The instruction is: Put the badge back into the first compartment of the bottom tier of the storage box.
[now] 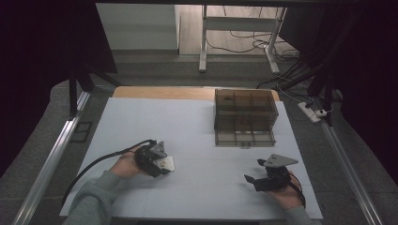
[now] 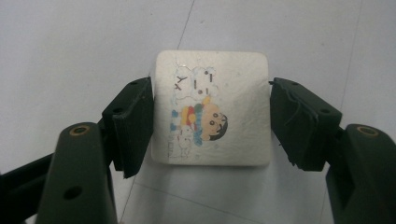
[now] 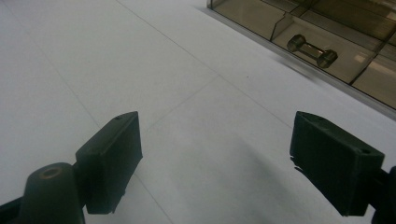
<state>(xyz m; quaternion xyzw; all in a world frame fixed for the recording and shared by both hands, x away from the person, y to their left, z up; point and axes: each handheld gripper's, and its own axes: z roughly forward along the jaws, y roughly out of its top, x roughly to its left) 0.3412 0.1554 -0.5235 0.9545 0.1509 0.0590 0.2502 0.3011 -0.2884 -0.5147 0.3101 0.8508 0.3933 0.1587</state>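
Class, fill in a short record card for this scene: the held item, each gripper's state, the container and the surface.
Held item: white square tile with a cartoon print, lying on the table
Left gripper: jaws shut on the tile's two sides
Right gripper: open, nothing between the jaws, over bare table
Container: smoky clear drawer box at the table's far side, with a small handle on its front
Surface: white table
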